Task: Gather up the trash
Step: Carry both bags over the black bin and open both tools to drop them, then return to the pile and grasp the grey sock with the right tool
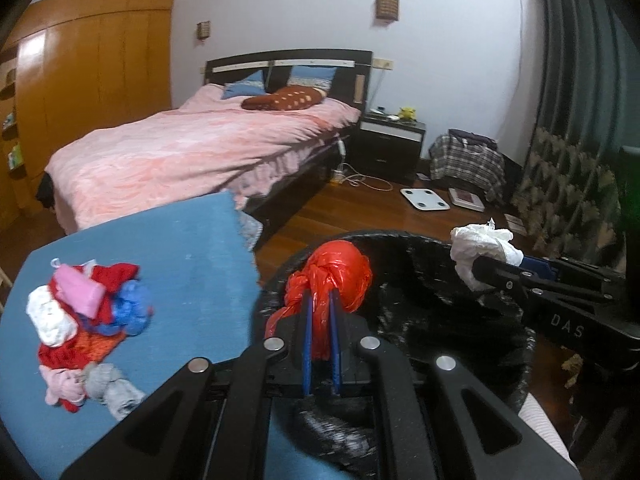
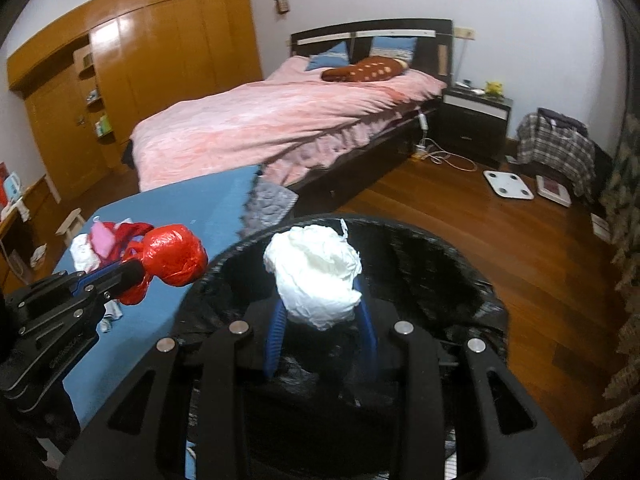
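My left gripper is shut on a knotted red plastic bag and holds it over the left rim of a black-lined trash bin. The red bag also shows in the right wrist view. My right gripper is shut on a crumpled white plastic bag above the bin's opening. The white bag also shows in the left wrist view. A pile of red, pink, white and blue trash lies on the blue table to the left.
A bed with a pink cover stands behind the table. A black nightstand, a white scale and a plaid bag are on the wooden floor beyond the bin. Wooden wardrobes line the left wall.
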`<state>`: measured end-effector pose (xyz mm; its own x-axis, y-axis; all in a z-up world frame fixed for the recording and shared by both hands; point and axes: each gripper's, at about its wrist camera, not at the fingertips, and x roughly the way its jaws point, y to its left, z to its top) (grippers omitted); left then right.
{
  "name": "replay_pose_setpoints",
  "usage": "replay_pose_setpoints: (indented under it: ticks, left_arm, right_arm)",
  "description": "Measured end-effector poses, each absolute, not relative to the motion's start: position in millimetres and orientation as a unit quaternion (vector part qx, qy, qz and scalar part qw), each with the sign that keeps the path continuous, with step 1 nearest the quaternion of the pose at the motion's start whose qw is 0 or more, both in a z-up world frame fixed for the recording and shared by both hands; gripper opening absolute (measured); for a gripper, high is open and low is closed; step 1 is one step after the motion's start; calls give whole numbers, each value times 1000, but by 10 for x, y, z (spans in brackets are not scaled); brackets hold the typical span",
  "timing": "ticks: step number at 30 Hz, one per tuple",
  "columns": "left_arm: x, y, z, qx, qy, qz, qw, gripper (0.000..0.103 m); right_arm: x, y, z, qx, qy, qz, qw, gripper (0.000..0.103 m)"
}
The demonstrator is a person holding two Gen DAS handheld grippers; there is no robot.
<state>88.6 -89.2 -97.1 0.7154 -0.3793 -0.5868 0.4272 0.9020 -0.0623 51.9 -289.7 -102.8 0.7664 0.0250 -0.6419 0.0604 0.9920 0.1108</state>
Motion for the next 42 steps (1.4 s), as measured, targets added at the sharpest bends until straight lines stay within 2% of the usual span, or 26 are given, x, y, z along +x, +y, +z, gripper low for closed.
replay_pose_setpoints:
  ticks: [5,8,10,11,12,14,17,18,21,22,27,42]
  left_arm:
    - [882,-1081,-1007,46,310,-239,919,8]
    - [910,-1147,-1024,46,316,-251,914,12]
    - [910,-1151,-1039,46,318,-252,913,34]
    - [904,-1144,-1044,45,318,-251,913,40]
    - [898,-1119,-1041,42,317,-250,914,44]
    - [905,-1073,-1035,43,318,-247,914,45]
    - [911,-964,-1002,41,313,-231,920,55]
    - [909,-888,-981,39,310,-221,924,62]
    - [906,-688,-943,35,303,-194,932,75]
    - [902,-620,-934,33,302,-187,934,80]
    - [888,-216,-873,23,292,-141,946,88]
    - [801,1059,-1014,0,299,5,954,89]
  right_arm:
    - [467,-3017,-1059,66,343,-25,937,34]
    - [445,-3073,-1081,68,344,-33,936,37]
    - [438,-3115,-1081,67,342,-39,937,47]
    - [436,-3119,-1082,67,341,-41,937,50]
    - [434,-3127,-1078,67,340,-41,937,54]
    - [431,-3125,-1070,67,338,-44,938,61]
    - [419,-3106,-1041,64,330,-47,941,80]
    - [409,-3082,-1025,62,323,-49,943,89]
    - [422,-2991,-980,61,316,-39,946,96]
    - [423,-2964,-968,62,315,-34,947,97]
    - [499,-2684,-922,55,309,-5,949,97]
    - [893,-1482,-959,21,312,108,944,97]
